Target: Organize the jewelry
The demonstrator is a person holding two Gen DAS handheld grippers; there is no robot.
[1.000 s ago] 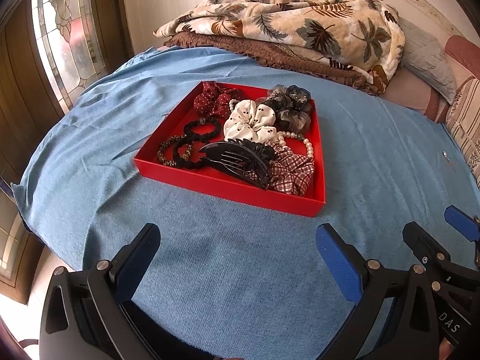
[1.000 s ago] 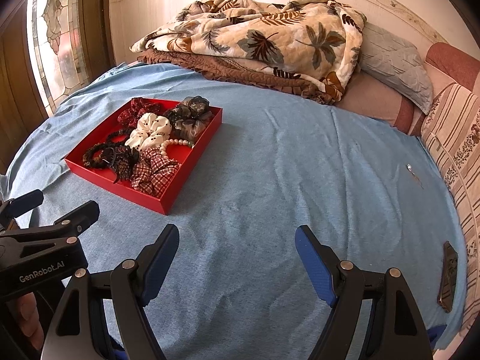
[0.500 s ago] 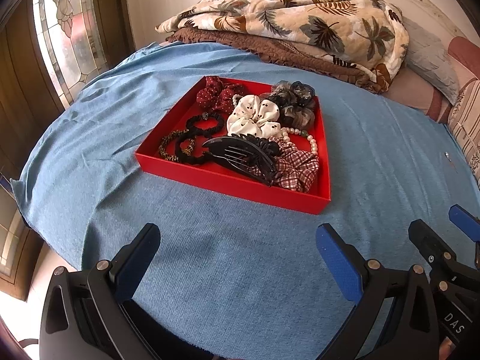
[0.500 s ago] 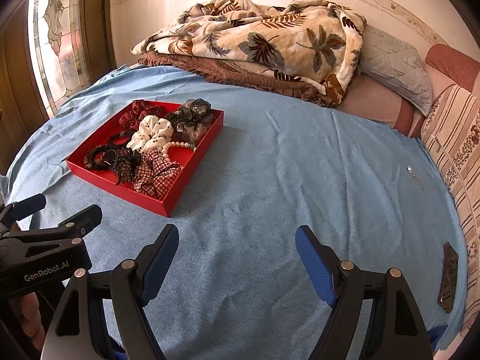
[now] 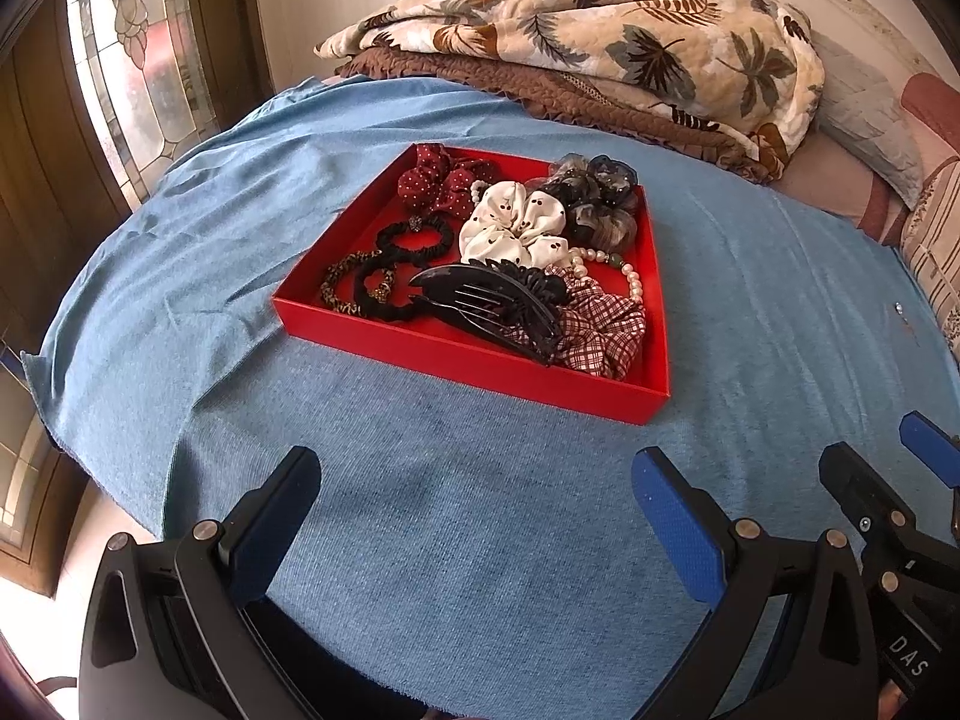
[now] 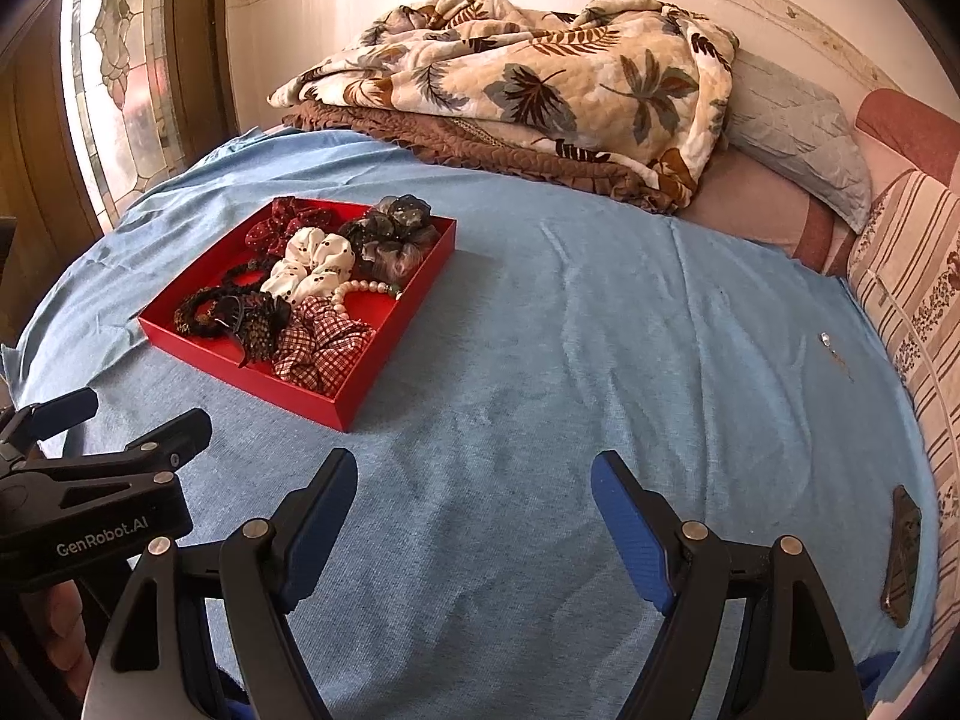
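Note:
A red tray (image 5: 468,360) sits on the blue bedspread (image 5: 480,540), ahead of my left gripper (image 5: 474,474), which is open and empty. The tray holds a black claw clip (image 5: 498,306), a white scrunchie (image 5: 516,228), a plaid scrunchie (image 5: 600,324), a pearl bracelet (image 5: 630,276) and several hair ties. In the right wrist view the red tray (image 6: 252,372) lies to the left of my right gripper (image 6: 474,468), also open with nothing between its fingers. A small shiny piece of jewelry (image 6: 831,348) lies loose on the bedspread at the right.
A folded leaf-print quilt (image 6: 540,90) and pillows lie at the back of the bed. A brown hair clip (image 6: 900,546) rests near the bed's right edge, beside a striped cushion (image 6: 912,276). A stained-glass window (image 5: 132,72) stands at the left.

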